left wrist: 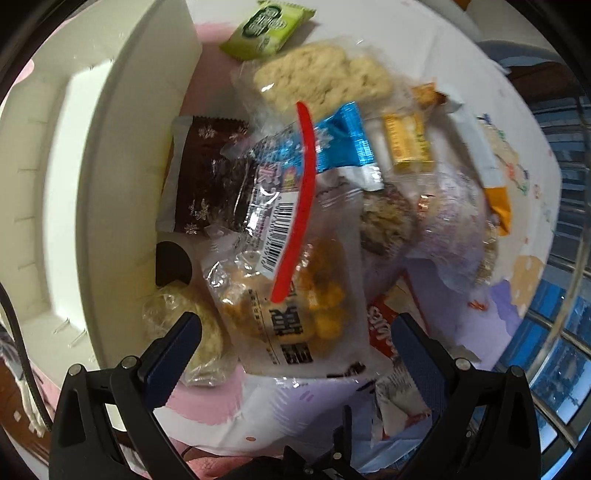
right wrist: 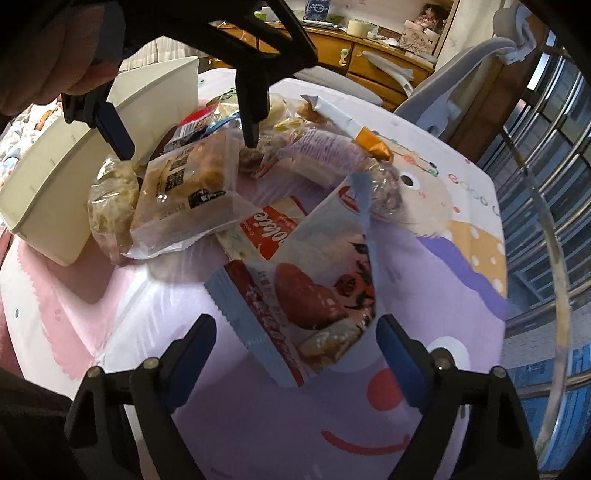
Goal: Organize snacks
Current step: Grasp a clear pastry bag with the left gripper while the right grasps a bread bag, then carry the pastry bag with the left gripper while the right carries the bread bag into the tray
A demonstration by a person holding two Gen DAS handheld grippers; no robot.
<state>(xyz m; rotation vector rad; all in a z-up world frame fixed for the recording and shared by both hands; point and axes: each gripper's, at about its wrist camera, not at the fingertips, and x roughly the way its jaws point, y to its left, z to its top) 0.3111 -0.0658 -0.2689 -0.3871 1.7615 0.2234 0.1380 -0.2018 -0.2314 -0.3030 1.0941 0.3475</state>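
Observation:
A heap of snack packets lies on a cartoon-print tablecloth (right wrist: 258, 424). My left gripper (left wrist: 295, 328) is open and points down over a clear packet of orange snack pieces (left wrist: 295, 314), which lies between its fingers without the pads pressing it. The right wrist view shows the same left gripper (right wrist: 188, 146) above that clear packet (right wrist: 184, 192). My right gripper (right wrist: 295, 325) is open around a red and pale-blue packet (right wrist: 314, 306), with its pads apart from the wrapper. A white bin (left wrist: 92, 184) stands left of the heap, and the bin (right wrist: 44, 192) looks empty.
The heap also holds a green packet (left wrist: 269, 29), brown packet (left wrist: 207, 177), blue packet (left wrist: 343, 140), yellow packet (left wrist: 406, 144), pale rice cake (left wrist: 321, 77) and red cookie box (right wrist: 269, 229). A grey chair (right wrist: 461, 74) and wooden drawers (right wrist: 369, 55) stand beyond the table. Window bars (right wrist: 546, 184) run along the right.

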